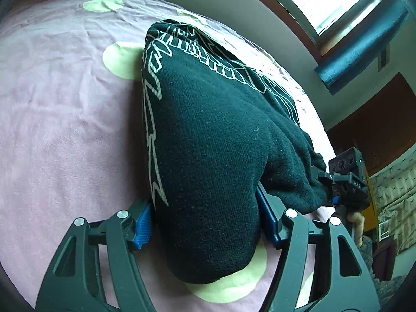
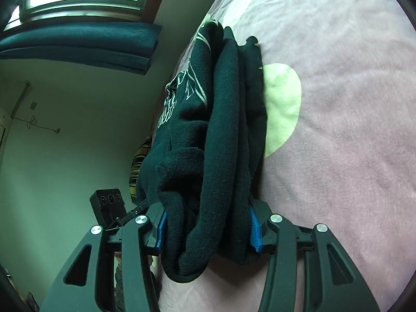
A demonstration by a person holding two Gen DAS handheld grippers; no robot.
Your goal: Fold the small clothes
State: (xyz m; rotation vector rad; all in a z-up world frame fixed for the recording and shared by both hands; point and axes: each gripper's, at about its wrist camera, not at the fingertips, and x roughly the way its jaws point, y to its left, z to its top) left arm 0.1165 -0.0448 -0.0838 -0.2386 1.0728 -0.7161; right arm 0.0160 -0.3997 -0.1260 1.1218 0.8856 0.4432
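Dark green sweater [image 1: 208, 130], white line print, lies bunched on the pink bedspread [image 1: 52, 104], partly over a pale green dot [image 1: 117, 59] of the spread. Both grippers clamp it at its near edge.

Risks, as judgement:
- Left gripper [image 1: 205, 223] pinches a thick rounded wad between its blue pads [image 1: 143, 223]. Knit is bulky and springy; a layer could squeeze out of the pinch mid-move and leave the fold lopsided.
- Right gripper [image 2: 208, 228] grips several stacked layers edge-on. The inner layers are held only by squeeze, so a quick pull may drag the outer ones and drop the rest.
- The far end of the sweater lies on the spread; dragging it could wrinkle the bedspread or unroll the folds.
- The two grippers are near each other at the same edge; uneven motion would twist the bundle.

Pose: left gripper angles down onto the sweater, jaws well apart but filled by cloth, closed on the sweater. Right gripper points flatter, nearly along the sweater's length, jaws narrower, also closed on the sweater. In the left view the right gripper [image 1: 335, 195] sits at the sweater's right corner, and a hand [image 1: 357, 221] shows just behind it. In the right view the left gripper's body [image 2: 109, 202] shows left of the sweater.
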